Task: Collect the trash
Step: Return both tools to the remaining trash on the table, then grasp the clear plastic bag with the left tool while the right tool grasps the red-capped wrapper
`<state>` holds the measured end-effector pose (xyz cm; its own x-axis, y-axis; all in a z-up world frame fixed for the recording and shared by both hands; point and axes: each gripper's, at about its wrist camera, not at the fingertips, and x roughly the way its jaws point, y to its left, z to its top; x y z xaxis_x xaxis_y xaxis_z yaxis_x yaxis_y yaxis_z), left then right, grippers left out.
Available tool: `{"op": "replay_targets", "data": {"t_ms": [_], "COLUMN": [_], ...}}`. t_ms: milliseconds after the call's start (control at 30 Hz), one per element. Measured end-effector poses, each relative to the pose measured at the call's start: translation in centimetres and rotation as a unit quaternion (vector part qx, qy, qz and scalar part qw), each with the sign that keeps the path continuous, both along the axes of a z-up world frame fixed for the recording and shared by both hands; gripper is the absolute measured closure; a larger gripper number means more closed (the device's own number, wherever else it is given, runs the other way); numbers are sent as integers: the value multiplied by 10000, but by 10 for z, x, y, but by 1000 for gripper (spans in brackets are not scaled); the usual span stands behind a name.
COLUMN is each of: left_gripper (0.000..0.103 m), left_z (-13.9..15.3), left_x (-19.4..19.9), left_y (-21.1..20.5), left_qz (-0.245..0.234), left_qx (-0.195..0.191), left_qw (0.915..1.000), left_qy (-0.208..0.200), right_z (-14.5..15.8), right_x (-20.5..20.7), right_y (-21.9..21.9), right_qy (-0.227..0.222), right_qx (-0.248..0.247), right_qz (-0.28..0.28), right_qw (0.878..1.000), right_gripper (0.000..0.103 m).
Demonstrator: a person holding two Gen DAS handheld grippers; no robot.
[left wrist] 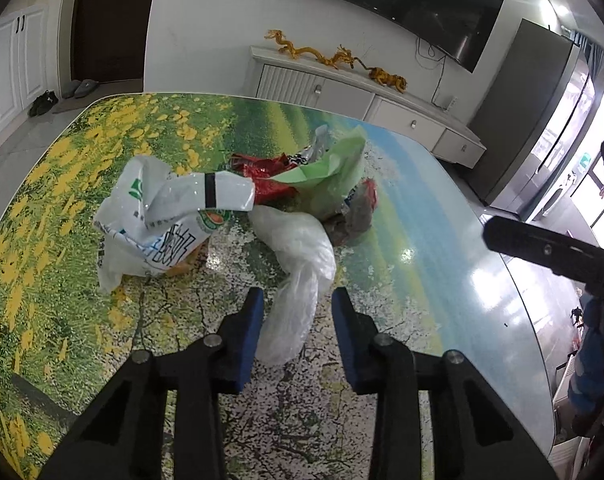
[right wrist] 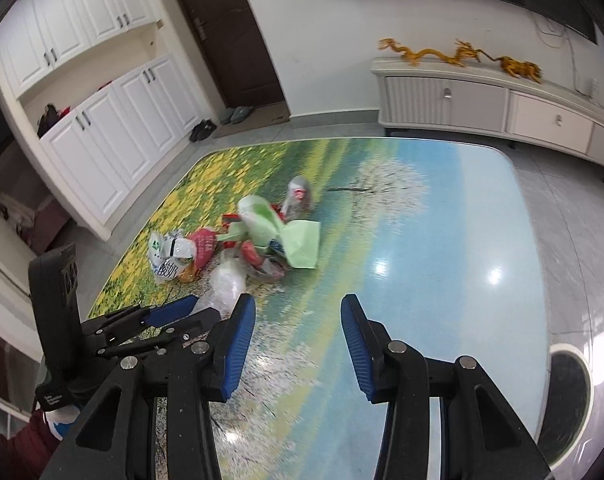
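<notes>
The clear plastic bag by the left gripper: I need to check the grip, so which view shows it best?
The left wrist view: the clear plastic bag fills the centre, lying between the left gripper fingers, pads not visibly pressing. The right wrist view shows it small, blurred and partly hidden behind both grippers.

Between the blue-padded black left gripper (left wrist: 298, 300) lay a clear, whitish plastic bag (left wrist: 298, 256), on a glossy table (left wrist: 441, 248) printed with yellow flowers, green meadow and pale blue sky. Beyond its fingertips lay a white bag with green and black print (left wrist: 158, 216), a red foil wrapper (left wrist: 262, 176) and a pale green sheet (left wrist: 329, 176).
</notes>
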<state>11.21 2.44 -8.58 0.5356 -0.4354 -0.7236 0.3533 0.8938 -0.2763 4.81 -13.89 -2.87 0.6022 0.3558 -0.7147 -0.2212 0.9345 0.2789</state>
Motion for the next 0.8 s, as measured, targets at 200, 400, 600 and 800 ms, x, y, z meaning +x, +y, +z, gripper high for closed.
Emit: {"op": "replay_targets", "data": {"t_ms": [200,400,600,800], "left_gripper": [85,95,99,100], "left_z": [-4,-4,-1,14], "left_x": [-2,-6,-15,-28], "left_y": [-3,-3,3,8], "left_qz": [-221,-263,-252,-209], "left_qx": [-19,-76,-291,-413], "left_qw": [9998,9996,9992,9989], "left_qy": [3,12,62,-78], "right_z": [-14,-25,-35,-31], "right_x": [25,46,57,43], "right_y": [32,47,47,36], "right_qy": [72,128,212,186], "right_qx": [-160,-232,-242,-51], "right_qz": [369,426,418,465], "right_qw": [9992,9987,9986,9987], "right_gripper": [64,69,92,94]}}
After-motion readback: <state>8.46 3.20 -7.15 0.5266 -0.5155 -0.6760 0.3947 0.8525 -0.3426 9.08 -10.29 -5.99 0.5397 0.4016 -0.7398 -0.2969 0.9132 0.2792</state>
